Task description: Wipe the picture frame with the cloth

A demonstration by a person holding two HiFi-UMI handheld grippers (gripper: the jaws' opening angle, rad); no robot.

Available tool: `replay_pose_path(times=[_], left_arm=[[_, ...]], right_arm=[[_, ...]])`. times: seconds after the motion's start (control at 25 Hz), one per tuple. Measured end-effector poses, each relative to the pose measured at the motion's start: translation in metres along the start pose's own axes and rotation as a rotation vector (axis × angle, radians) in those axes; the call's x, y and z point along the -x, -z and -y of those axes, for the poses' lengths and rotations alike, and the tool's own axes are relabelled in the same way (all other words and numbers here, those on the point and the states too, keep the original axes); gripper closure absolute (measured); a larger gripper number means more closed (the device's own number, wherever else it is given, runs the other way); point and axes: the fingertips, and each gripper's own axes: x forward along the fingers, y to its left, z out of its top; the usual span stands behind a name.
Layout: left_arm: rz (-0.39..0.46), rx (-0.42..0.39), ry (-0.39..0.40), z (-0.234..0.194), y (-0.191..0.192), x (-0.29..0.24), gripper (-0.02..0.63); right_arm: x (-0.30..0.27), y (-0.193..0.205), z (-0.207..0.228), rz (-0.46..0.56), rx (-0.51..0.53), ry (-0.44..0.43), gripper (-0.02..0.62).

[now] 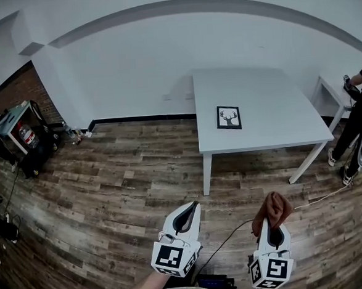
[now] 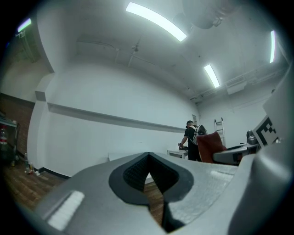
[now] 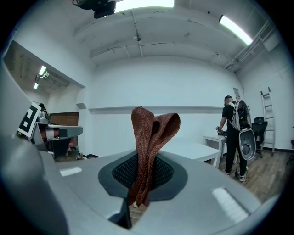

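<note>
Right gripper [image 1: 274, 228] is clamped on the brown cloth [image 1: 272, 210], near on the right. Left gripper [image 1: 190, 209] beside it has jaws together, empty. The frame [image 1: 228, 117] lies far away on the white table [image 1: 271, 103].

1. picture frame [image 1: 228, 117]: black rectangular frame around a white picture of a dark antlered head. it lies flat, face up, on the white table [image 1: 270, 97], nearer the table's front edge, well apart from the cloth.
2. cloth [image 3: 149, 137]: rust-brown, knitted, folded over. your right gripper [image 1: 272, 232] pinches its lower part between its jaws; the folded loop stands upright above them.
</note>
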Motion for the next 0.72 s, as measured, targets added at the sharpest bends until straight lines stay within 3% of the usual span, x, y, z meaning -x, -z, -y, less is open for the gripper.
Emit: replay_pose_path(times=[0.32,0.72], left_arm=[[0.015,0.012,0.032,-0.041,0.001,-0.054,0.606],[0.007,0.019,0.033,-0.128,-0.002,-0.108,0.606]], right_arm=[[-0.062,-0.013,-0.01,-0.013,0.025,0.03,0.534],[-0.149,-0.034,-0.053,-0.026,0.061,0.049,0.534]])
